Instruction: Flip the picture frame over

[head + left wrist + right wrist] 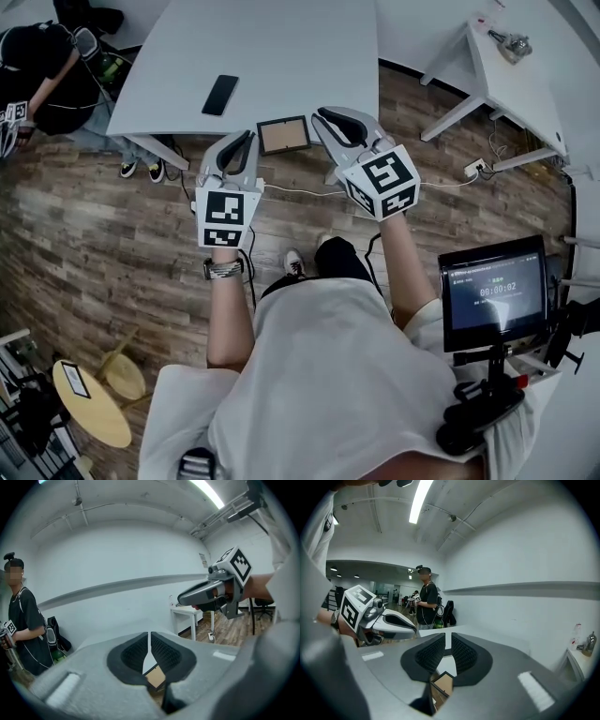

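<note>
In the head view a picture frame lay flat at the near edge of a white table, just above the centre of the picture, its brown panel up inside a dark rim. The left gripper was just left of the frame and the right gripper just right of it, both pointing toward the top of the picture; neither touched it. In the left gripper view the jaws stood a thin slit apart with nothing between the pads, and a corner of the frame showed low down through the gap. In the right gripper view the jaws were a little apart, also empty, with a corner of the frame below them. A black phone lay on the table up and left of the frame, well apart from it. A person in black stood at the upper left, a second white table at the upper right, a lit screen at the lower right and a yellow stool at the lower left.
</note>
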`<state>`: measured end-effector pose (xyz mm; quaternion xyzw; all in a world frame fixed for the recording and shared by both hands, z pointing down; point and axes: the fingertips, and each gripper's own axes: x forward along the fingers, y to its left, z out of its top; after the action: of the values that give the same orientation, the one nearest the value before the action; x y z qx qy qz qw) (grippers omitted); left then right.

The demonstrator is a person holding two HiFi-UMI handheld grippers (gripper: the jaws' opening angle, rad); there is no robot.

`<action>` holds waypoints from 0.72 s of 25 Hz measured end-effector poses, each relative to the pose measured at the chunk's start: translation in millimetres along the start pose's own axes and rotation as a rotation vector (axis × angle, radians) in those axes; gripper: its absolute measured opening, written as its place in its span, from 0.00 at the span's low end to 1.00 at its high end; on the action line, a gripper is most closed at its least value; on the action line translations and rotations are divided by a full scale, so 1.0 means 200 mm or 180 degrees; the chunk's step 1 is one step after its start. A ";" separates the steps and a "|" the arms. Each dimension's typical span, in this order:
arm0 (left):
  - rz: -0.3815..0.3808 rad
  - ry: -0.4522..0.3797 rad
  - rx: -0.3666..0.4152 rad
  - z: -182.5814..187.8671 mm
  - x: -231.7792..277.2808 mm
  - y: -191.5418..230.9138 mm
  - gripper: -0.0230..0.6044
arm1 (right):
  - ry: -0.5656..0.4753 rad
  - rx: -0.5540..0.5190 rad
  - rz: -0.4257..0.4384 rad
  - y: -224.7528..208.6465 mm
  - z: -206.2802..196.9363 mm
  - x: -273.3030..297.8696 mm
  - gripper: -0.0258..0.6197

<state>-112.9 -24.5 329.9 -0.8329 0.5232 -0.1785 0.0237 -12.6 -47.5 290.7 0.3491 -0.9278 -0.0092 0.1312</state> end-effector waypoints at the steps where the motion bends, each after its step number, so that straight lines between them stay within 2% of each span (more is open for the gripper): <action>1: 0.0000 0.0015 -0.0015 -0.02 0.00 0.00 0.07 | 0.0020 -0.0007 0.0016 0.01 -0.01 0.01 0.11; 6: -0.0050 0.0161 -0.0035 -0.12 0.07 0.01 0.09 | 0.0166 -0.0002 0.0131 0.02 -0.09 0.10 0.13; 11: -0.0108 0.0357 0.0053 -0.24 0.27 0.08 0.11 | 0.0347 -0.0002 0.0280 -0.07 -0.25 0.32 0.19; 14: -0.0155 0.0482 -0.0048 -0.35 0.31 0.09 0.12 | 0.0463 -0.0021 0.0333 -0.06 -0.34 0.38 0.20; 18: -0.0210 0.0562 -0.0179 -0.44 0.37 0.07 0.13 | 0.0509 0.0232 0.0366 -0.10 -0.43 0.43 0.20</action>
<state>-124.1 -83.3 429.2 -0.8311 0.5004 -0.2372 -0.0518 -40.0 -112.4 392.2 0.2994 -0.9326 0.0601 0.1923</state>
